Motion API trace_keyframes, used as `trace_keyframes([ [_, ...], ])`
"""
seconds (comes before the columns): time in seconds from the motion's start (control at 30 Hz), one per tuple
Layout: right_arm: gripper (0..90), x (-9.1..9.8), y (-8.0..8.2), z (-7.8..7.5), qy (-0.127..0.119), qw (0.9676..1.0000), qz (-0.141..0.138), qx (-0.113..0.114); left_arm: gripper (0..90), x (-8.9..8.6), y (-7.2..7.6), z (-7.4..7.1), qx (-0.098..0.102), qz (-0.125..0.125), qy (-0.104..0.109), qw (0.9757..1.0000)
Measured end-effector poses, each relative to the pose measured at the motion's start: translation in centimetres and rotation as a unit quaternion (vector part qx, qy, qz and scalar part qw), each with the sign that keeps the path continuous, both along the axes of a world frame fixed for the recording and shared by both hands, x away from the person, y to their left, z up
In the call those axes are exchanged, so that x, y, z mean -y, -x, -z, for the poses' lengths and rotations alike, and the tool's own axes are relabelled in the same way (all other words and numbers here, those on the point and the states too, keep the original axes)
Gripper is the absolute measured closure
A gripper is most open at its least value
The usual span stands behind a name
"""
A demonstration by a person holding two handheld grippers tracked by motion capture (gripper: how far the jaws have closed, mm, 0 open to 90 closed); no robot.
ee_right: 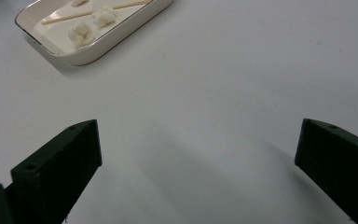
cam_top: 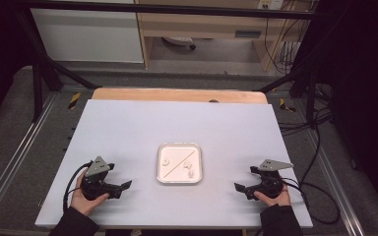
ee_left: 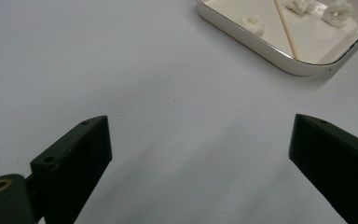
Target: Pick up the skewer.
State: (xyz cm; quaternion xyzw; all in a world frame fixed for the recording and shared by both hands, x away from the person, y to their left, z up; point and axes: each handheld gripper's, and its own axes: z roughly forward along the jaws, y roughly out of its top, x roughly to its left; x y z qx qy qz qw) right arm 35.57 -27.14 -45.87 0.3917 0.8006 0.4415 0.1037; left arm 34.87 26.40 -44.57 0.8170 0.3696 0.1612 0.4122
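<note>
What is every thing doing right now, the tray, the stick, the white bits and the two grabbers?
Tray: flat on the table, between the grippers.
Stick: lying slantwise in the tray.
White lumps: three, loose in the tray, on both sides of the stick.
Left gripper: open, empty, apart from the tray.
Right gripper: open, empty, apart from the tray.

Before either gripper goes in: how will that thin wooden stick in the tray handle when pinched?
The stick looks thin and straight, so probably stiff but very light and easy to snap. Round and lying flat across the white tray, it may roll or skid when nudged. The white lumps sit close beside it, so a wide pinch could bump them.
</note>
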Motion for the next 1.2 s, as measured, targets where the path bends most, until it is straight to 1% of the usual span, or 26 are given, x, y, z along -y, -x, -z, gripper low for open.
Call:
trace_keyframes([
  [0.23,0.9,0.0,0.0,0.0,0.002,1.0000,-0.001,-0.001,5.6,0.2,0.0,-0.1,0.003,0.001,-0.006,1.0000],
  [0.43,0.9,0.1,0.0,-0.1,0.001,1.0000,-0.001,0.000,5.7,0.5,-0.1,-0.3,0.003,0.001,-0.003,1.0000],
  [0.5,0.8,0.1,0.0,0.0,0.001,1.0000,-0.001,0.001,5.7,0.6,-0.1,-0.4,0.004,0.003,-0.006,1.0000],
  [0.8,0.7,0.1,0.0,-0.1,0.001,1.0000,-0.002,0.003,5.8,1.1,-0.3,-0.6,0.001,0.005,-0.009,0.9999],
  [1.2,0.6,0.0,0.0,-0.1,0.001,1.0000,-0.002,0.002,5.8,2.5,-0.5,-1.3,-0.001,0.014,-0.020,0.9997],
])
